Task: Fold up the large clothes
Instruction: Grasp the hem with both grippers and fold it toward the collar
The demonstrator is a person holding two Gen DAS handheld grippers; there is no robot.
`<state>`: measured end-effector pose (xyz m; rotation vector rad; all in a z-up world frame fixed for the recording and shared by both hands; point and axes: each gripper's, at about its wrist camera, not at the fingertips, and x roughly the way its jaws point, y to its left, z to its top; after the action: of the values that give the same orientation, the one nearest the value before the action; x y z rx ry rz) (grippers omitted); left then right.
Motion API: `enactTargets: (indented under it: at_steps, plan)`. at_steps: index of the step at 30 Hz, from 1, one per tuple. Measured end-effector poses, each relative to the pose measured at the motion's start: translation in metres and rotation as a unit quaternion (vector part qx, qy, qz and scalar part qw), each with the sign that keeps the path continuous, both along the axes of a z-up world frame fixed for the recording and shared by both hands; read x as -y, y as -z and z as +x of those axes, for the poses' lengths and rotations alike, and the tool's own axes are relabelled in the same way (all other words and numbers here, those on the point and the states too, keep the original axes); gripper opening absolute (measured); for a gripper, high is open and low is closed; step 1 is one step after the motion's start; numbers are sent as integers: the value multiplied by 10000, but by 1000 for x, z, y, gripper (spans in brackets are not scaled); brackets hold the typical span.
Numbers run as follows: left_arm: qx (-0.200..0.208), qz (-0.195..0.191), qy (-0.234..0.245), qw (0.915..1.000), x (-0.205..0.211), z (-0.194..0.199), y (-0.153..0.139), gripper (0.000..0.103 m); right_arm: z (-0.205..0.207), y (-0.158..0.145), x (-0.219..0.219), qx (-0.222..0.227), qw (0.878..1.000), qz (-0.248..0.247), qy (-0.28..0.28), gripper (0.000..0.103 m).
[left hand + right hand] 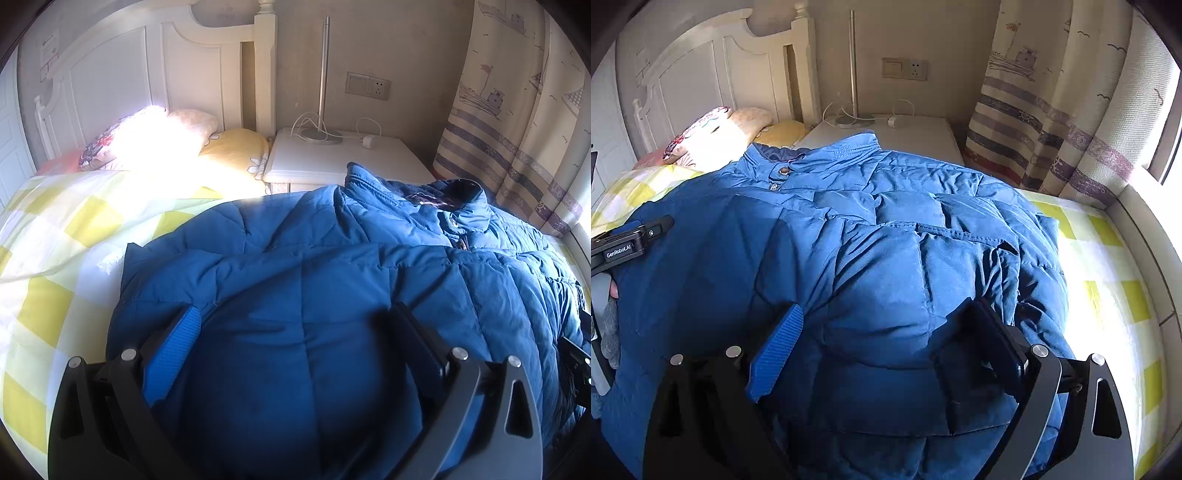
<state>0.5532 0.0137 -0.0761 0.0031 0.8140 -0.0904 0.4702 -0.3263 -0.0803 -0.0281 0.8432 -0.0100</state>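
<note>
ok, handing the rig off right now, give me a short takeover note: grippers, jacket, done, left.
Left gripper: open, over the blue puffer jacket, gripping nothing.
Right gripper: open, low over the jacket's other half, also gripping nothing.
Jacket: on the checked bedsheet, front up, collar toward the nightstand. The sleeves seem to be drawn in over the body.
Done: apparently the sleeve folds.
Left: fold the body over, square it up.

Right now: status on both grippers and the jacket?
Left gripper open, over jacket. Right gripper open, over jacket too. Jacket on bed, collar toward headboard. Nothing in the way.
</note>
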Motion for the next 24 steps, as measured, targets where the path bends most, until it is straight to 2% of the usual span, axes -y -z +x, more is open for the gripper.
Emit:
enactTargets:
  at_steps: [3,5,6,8,10,12,13,16,20,21,24]
  plan:
    - [22,115,70,9999,2,-16,-12,98,-23,-17,-5,316,9995,-75,33,88]
    - [353,-108,385,9986,9,-50,-31,99,-38,-30,-9,592,9982,-19,-93,88]
    - [479,-77,522,9975,16,-66,-38,100,-42,-33,-12,623,9979,-18,-148,88]
    - [482,210,700,9962,38,-87,-38,100,-43,-32,-19,593,9979,-37,-246,88]
    - [327,484,927,9940,63,-98,-23,100,-38,-19,-27,399,9987,-59,-298,88]
    - [253,1207,818,9890,83,-99,-1,101,-29,5,-34,154,9990,-244,-339,91]
    - [218,1288,799,9882,85,-97,1,101,-27,9,-34,114,9990,-275,-319,91]
    - [62,1021,733,9921,75,-92,0,101,-28,6,-35,90,9991,-292,-297,91]
    - [302,1173,517,9913,53,-116,-10,101,-51,-9,-17,287,9993,-233,27,91]
    - [279,1107,438,9925,44,-121,-10,101,-56,-10,-7,303,9993,-157,162,91]
    - [-95,538,212,9983,10,-121,-3,101,-60,3,17,51,9993,224,288,91]
